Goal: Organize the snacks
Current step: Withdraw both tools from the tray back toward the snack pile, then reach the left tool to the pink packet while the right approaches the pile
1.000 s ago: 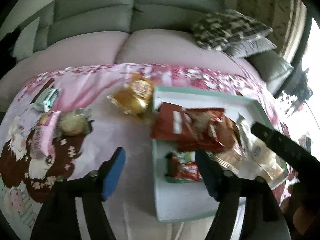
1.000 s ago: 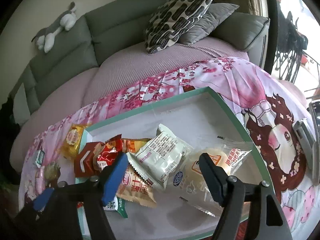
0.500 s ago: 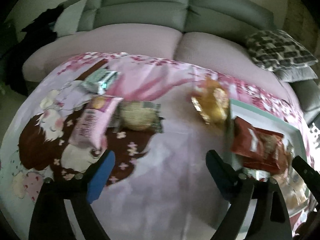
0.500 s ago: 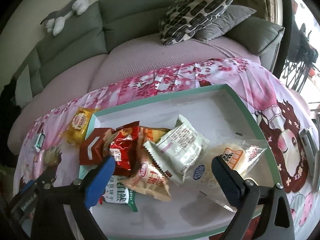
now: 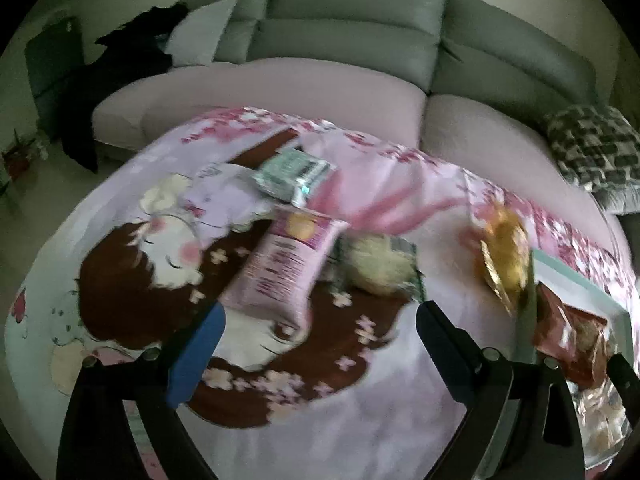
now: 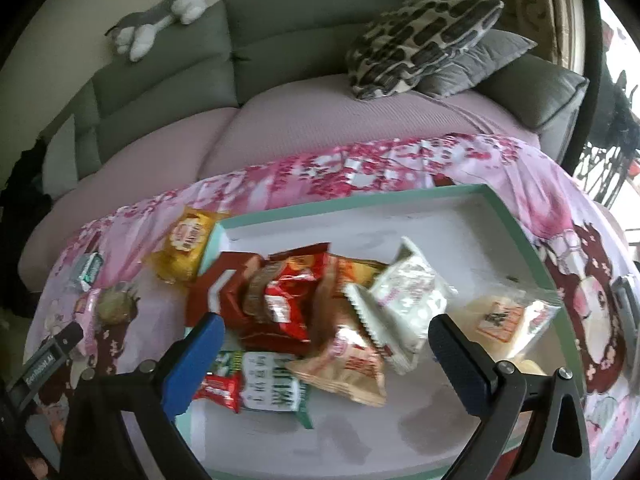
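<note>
Loose on the pink cartoon cloth lie a pink packet [image 5: 284, 268], a round pale snack in clear wrap [image 5: 376, 266], a green-white packet [image 5: 292, 174] and a gold packet [image 5: 504, 256]. My left gripper [image 5: 318, 312] hovers just short of the pink packet and the round snack, its jaws opening with nothing between them. The green-rimmed white tray [image 6: 360, 200] holds several packets: red ones [image 6: 280, 292], a white one [image 6: 404, 296], a clear bread bag [image 6: 508, 316]. Over them my right gripper [image 6: 326, 322] stands open and holds nothing.
A grey and mauve sofa [image 6: 320, 128] runs behind the table, with patterned cushions [image 6: 420, 40] and a plush toy [image 6: 160, 24]. Dark clothing [image 5: 120, 60] lies on the sofa's left end. A flat grey device [image 6: 628, 304] rests at the cloth's right edge.
The left view has swung left from the tray to the loose snacks, and its jaws have spread wider. The right gripper's jaws have also widened over the tray.
</note>
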`<action>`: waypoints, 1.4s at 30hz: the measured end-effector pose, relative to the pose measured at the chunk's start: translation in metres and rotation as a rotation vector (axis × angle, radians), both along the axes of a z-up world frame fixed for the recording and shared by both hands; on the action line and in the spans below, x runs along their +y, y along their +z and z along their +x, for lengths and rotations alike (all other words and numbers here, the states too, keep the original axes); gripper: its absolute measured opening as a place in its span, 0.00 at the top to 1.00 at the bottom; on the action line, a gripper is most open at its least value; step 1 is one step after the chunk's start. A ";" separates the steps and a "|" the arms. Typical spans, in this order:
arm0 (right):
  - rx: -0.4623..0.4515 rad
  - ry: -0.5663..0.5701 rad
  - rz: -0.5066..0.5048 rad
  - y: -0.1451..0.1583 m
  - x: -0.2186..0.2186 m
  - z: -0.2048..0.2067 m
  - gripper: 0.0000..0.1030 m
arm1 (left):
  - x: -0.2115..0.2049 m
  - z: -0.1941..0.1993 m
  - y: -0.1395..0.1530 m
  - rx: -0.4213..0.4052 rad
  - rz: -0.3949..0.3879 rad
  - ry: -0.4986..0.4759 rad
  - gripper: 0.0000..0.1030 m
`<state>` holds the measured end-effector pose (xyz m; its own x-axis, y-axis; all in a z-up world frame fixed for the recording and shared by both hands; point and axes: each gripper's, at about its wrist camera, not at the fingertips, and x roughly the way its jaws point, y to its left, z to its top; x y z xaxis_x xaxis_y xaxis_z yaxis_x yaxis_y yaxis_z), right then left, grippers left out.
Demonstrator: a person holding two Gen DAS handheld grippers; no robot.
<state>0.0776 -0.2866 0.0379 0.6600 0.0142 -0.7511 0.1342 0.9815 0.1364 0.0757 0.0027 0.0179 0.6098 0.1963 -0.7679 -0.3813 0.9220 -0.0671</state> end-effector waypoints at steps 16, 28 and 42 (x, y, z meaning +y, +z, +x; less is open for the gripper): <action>-0.070 0.170 0.039 0.002 0.072 0.004 0.00 | 0.063 -0.012 0.004 -0.053 -0.005 0.101 0.05; -0.058 0.268 0.063 -0.009 0.121 0.011 0.00 | 0.079 -0.002 0.004 -0.077 -0.014 0.052 0.05; -0.071 0.345 0.109 -0.004 0.158 0.033 0.00 | 0.080 0.021 -0.009 -0.059 -0.023 -0.023 0.05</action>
